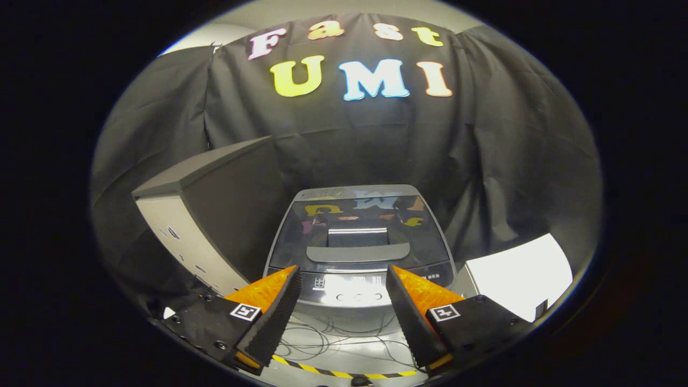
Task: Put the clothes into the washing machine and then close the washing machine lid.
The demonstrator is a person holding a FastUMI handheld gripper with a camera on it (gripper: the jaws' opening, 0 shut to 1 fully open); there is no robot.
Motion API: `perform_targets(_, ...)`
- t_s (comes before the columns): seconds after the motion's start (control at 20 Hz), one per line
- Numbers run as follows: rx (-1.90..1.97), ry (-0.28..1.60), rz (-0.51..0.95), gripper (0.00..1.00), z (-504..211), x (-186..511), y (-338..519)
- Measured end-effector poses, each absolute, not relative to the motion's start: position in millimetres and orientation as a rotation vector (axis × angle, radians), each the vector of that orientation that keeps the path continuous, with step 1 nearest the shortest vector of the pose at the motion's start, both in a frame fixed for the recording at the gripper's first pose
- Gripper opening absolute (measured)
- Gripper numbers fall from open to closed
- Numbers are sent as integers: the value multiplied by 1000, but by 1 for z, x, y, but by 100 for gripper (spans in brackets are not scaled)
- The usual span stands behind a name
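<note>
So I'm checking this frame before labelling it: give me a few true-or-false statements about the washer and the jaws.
1. The washing machine lid is shut. True.
2. The gripper jaws are clamped on a garment. False: they stand open, holding nothing.
3. The washing machine sits just ahead of the jaws. True.
4. Loose cables lie on the floor below the jaws. True.
5. A shirt lies on the lid. False: only reflections show on it.

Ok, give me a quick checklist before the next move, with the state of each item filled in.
1. Gripper open, holding nothing: ok.
2. Washer straight ahead, beyond the fingers: ok.
3. Lid open for loading: not ok, it lies flat and shut.
4. Lid handle unobstructed: ok.
5. Clothes located: cannot tell.
6. Cables on the floor below the fingers, clear of the path: cannot tell.
</note>
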State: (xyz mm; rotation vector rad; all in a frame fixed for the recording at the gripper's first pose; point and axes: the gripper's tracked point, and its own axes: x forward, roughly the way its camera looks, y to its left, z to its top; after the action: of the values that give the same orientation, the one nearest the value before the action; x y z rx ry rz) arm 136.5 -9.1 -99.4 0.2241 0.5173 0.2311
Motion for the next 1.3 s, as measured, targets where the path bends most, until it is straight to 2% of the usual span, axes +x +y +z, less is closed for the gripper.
perform_targets(0.2,263,456,213,97,-94,100,-21)
perform_targets(0.45,185,240,216,98,-55,57,-38)
perform_targets(0.8,197,50,195,98,-27,14,-45)
perform_targets(1.3,216,84,172,98,-52,-5,-61)
